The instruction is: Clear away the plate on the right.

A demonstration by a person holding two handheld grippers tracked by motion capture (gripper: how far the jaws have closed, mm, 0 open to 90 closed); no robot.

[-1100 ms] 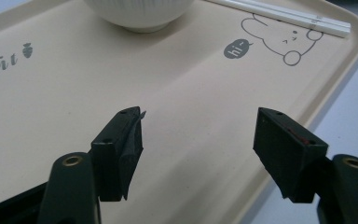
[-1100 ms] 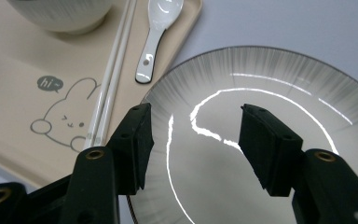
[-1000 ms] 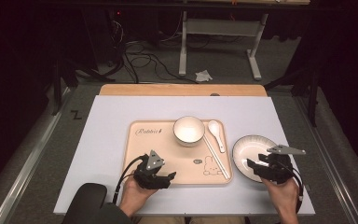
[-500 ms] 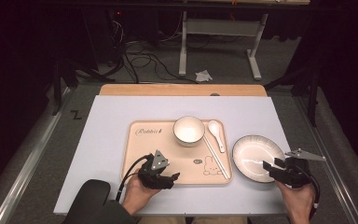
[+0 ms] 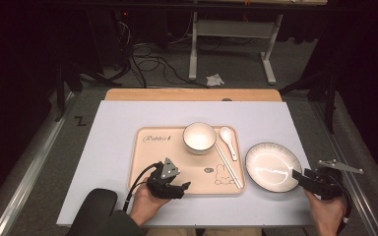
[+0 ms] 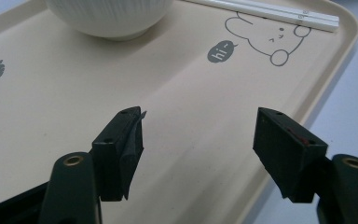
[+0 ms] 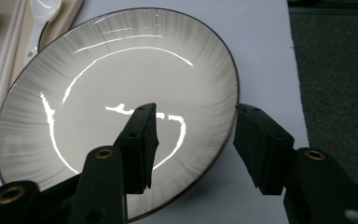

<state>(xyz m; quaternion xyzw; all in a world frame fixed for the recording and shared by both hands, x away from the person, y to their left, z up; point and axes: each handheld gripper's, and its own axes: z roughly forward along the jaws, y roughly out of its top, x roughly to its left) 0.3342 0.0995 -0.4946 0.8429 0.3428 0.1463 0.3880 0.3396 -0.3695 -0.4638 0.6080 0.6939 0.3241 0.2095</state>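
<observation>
One plate [image 5: 270,167] beside tray [image 5: 150,152] (touching)

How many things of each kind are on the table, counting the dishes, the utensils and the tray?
Tray: 1
Bowl: 1
Plate: 1
Spoon: 1
Chopsticks: 2, lying together as a pair
Total: 6

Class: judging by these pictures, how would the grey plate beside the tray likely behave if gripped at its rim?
The plate looks glazed and shiny, so probably slippery between the right gripper jaws. It seems ceramic: likely stiff, rather heavy, breakable if dropped. Gripped at one edge, it may tilt.
</observation>
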